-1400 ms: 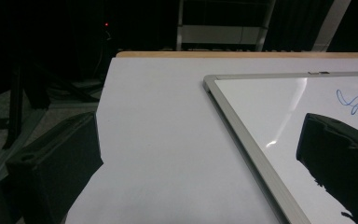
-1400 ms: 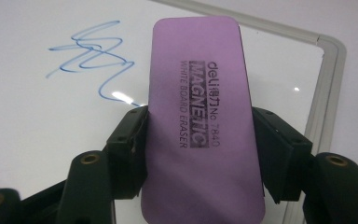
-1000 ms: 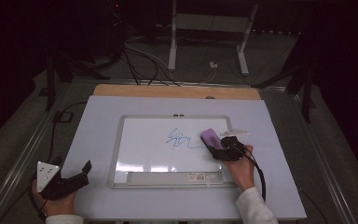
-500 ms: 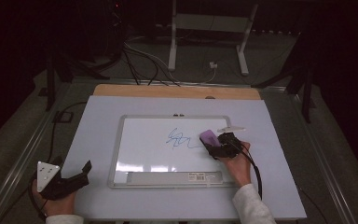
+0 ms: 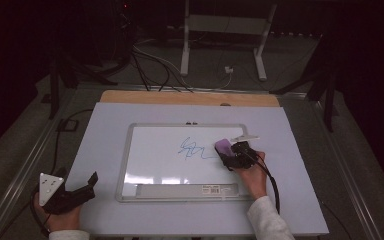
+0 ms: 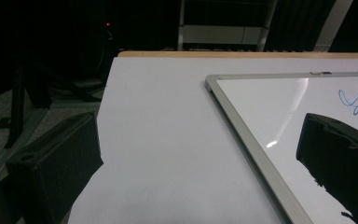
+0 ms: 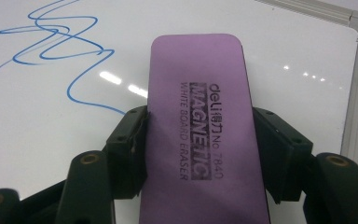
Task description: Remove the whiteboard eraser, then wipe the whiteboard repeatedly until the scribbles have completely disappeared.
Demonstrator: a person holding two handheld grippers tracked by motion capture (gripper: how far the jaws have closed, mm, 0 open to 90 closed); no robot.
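Observation:
A purple whiteboard eraser [image 5: 224, 146] lies flat on the whiteboard [image 5: 155, 160], just right of a blue scribble [image 5: 192, 148]. My right gripper [image 5: 232, 155] is shut on the eraser. In the right gripper view both black jaws press on the long sides of the eraser [image 7: 200, 84], whose printed top faces up, and the scribble [image 7: 56, 42] runs up to its left edge. These jaws have just been closing with the eraser between them. My left gripper [image 5: 77, 192] rests at the table's near left corner, open, with nothing between its jaws [image 6: 196, 172].
The whiteboard's metal frame [image 6: 242, 126] lies on a pale sheet [image 5: 105, 130] over the table. A label strip [image 5: 215, 189] runs along the board's near edge. Cables [image 5: 150, 65] and a stand [image 5: 222, 25] sit on the floor beyond the table.
The right hand has shifted only a little with the eraser beside the scribble. The blue marks look the same. The left hand has not moved.

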